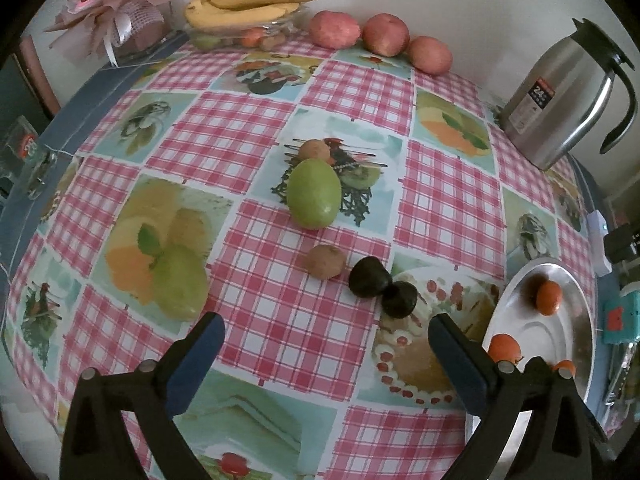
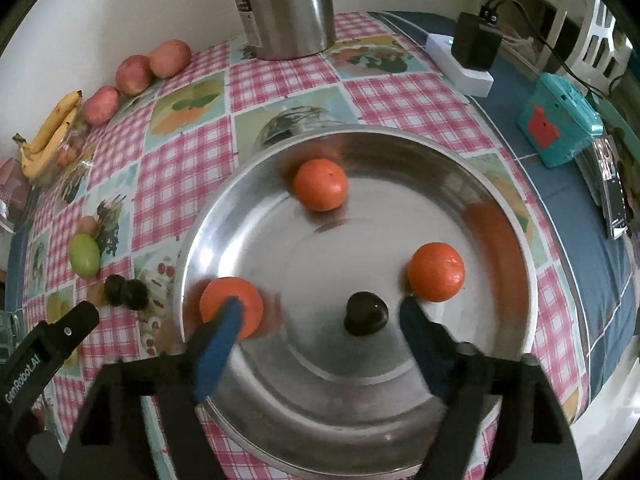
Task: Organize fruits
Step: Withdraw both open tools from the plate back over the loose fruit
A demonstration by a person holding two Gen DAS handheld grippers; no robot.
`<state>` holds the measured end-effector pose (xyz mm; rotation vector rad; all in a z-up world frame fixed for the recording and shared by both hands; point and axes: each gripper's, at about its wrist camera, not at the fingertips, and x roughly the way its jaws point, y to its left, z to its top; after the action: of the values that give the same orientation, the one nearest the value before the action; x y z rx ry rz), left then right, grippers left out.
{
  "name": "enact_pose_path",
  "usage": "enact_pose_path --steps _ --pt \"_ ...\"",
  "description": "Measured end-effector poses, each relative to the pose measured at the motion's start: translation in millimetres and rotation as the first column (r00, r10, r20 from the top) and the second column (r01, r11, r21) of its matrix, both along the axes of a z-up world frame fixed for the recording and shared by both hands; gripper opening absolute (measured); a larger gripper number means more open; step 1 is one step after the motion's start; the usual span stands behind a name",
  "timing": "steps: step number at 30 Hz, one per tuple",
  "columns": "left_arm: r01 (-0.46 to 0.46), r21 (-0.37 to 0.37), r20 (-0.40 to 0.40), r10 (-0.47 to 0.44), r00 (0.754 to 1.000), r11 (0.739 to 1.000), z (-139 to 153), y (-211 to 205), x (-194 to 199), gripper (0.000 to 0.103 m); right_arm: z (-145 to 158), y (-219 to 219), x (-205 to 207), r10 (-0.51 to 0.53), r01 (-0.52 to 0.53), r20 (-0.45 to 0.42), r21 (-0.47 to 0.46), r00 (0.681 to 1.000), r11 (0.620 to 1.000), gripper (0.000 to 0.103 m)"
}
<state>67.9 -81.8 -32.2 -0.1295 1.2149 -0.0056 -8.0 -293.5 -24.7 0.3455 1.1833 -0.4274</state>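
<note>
Right now the right gripper point(image 2: 318, 320) is hanging over the steel plate point(image 2: 516, 264) with its blue fingers spread wide and nothing between them. A small dark fruit point(image 2: 366, 314) is lying in the plate inside that gap, touching neither finger. Three oranges are sitting around it: one point(image 2: 231, 306) partly behind the left finger, one point(image 2: 437, 266) just beyond the right fingertip, one point(image 2: 320, 185) toward the far rim.

Over on the other side, the left gripper point(image 1: 326, 344) is hovering above the checked table point(image 1: 280, 320), also released and holding nothing. Just ahead of it two more dark fruits point(image 1: 370, 278) point(image 1: 399, 299) are lying touching each other, with a brown kiwi point(image 1: 326, 262) just beside them. Further out a green mango point(image 1: 314, 194) is resting against another small brown fruit point(image 1: 315, 151). The plate's edge is showing at the left gripper's right.

Along the far wall, three red apples point(image 1: 386, 34) are lining up beside a bunch of bananas point(image 1: 248, 4) on a glass dish, and a steel thermos jug point(image 1: 560, 92) is standing at the far right corner.
</note>
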Motion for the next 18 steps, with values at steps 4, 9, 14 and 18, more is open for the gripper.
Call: enact_pose_path --steps 4,9,14,18 --pt "-0.007 0.009 0.001 0.007 1.0 1.0 0 4 1 0.103 2 4 2 0.021 -0.021 0.011 -0.019 1.0 1.0 0.086" --pt "0.005 0.026 0.012 -0.005 1.0 1.0 -1 6 2 0.103 3 8 4 0.046 -0.046 0.024 -0.026 0.999 0.999 0.1" --pt "0.016 0.024 0.019 -0.016 1.0 1.0 0 9 3 0.103 4 11 5 0.063 -0.062 0.03 -0.036 0.998 0.997 0.1" --pt "0.022 0.022 0.028 -0.023 0.999 1.0 2 13 3 0.103 2 12 6 0.065 -0.064 0.031 -0.032 0.997 0.997 0.1"
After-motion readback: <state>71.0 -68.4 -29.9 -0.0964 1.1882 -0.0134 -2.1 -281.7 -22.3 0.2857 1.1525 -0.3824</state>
